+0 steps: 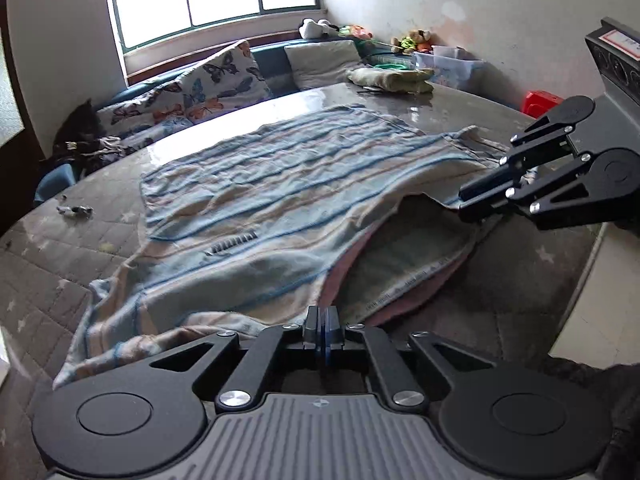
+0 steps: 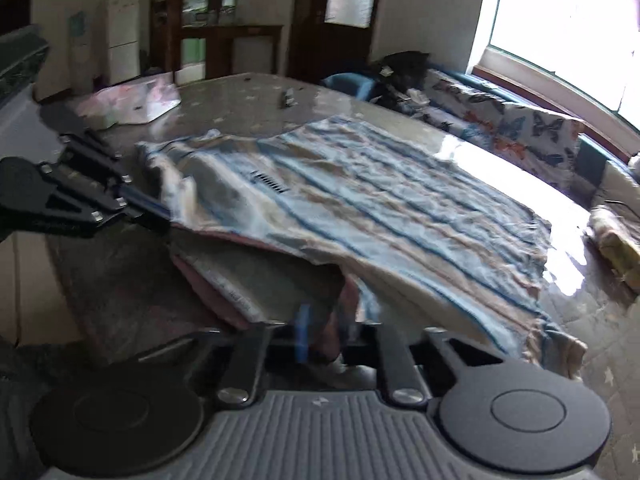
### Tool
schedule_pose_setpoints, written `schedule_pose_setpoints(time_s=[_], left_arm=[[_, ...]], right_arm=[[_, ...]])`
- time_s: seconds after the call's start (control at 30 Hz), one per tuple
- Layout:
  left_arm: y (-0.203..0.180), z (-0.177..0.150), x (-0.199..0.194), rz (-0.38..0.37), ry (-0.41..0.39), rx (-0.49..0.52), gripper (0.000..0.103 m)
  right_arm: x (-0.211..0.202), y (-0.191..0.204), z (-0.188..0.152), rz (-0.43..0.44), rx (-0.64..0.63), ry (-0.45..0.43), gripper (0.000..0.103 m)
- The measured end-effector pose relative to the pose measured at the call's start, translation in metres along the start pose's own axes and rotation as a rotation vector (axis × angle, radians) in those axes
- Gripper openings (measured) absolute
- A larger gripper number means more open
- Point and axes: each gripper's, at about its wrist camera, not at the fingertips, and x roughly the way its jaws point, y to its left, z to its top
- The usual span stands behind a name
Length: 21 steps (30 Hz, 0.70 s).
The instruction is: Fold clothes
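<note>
A blue-and-beige striped garment lies spread on the grey star-patterned table. Its near hem is lifted off the table like a tent, and a grey-green lining with a pink edge shows underneath. My left gripper is shut on the hem, with its pads pressed together; in the right wrist view, the left gripper pinches the hem's left end. My right gripper has striped and pink cloth bunched between its fingers. In the left wrist view, the right gripper clamps the hem's right end.
A folded olive cloth lies at the table's far side and a small dark object lies at its left. A butterfly-print cushion, a clear plastic box and toys line the window bench. A pink-white plastic bag sits on the far corner.
</note>
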Motion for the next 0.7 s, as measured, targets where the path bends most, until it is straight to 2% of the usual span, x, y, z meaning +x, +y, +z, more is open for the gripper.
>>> schedule_pose_setpoints(time_s=[0.03, 0.1, 0.17, 0.23, 0.3, 0.33, 0.37, 0.4, 0.43, 0.47, 0.53, 0.7], left_arm=[[0.0, 0.002, -0.001, 0.002, -0.014, 0.002, 0.006], [-0.001, 0.007, 0.0, 0.004, -0.035, 0.011, 0.011], [-0.004, 0.011, 0.003, -0.002, -0.044, 0.029, 0.032], [-0.008, 0.011, 0.01, -0.007, -0.032, 0.054, 0.042], [-0.011, 0.009, 0.018, -0.013, -0.008, 0.073, 0.042], [-0.012, 0.007, 0.023, -0.017, 0.005, 0.078, 0.042], [-0.012, 0.005, 0.027, -0.016, 0.021, 0.08, 0.04], [-0.011, 0.003, 0.031, -0.013, 0.037, 0.076, 0.035], [-0.008, 0.002, 0.033, -0.012, 0.048, 0.066, 0.015], [-0.006, 0.001, 0.033, -0.014, 0.056, 0.054, 0.01], [-0.003, -0.001, 0.028, -0.02, 0.053, 0.042, 0.004], [-0.003, -0.005, 0.021, -0.03, 0.058, 0.049, 0.003]], right_arm=[[0.003, -0.001, 0.001, -0.001, 0.006, 0.0, 0.031], [0.009, -0.001, 0.002, -0.004, 0.009, 0.004, 0.031], [0.016, 0.0, 0.002, -0.017, -0.005, 0.01, 0.031], [0.022, -0.001, 0.001, -0.02, -0.001, 0.024, 0.031], [0.029, -0.002, -0.001, -0.021, 0.01, 0.048, 0.027], [0.03, -0.002, -0.002, -0.023, 0.013, 0.054, 0.014], [0.03, -0.003, -0.002, -0.025, 0.014, 0.057, 0.004], [0.028, -0.004, -0.003, -0.02, 0.021, 0.055, 0.004], [0.025, -0.005, -0.004, -0.019, 0.023, 0.052, 0.002], [0.02, -0.005, -0.005, -0.019, 0.014, 0.047, 0.001], [0.009, -0.005, -0.007, -0.009, 0.001, 0.042, 0.001], [0.002, 0.001, -0.016, 0.03, -0.028, 0.075, 0.001]])
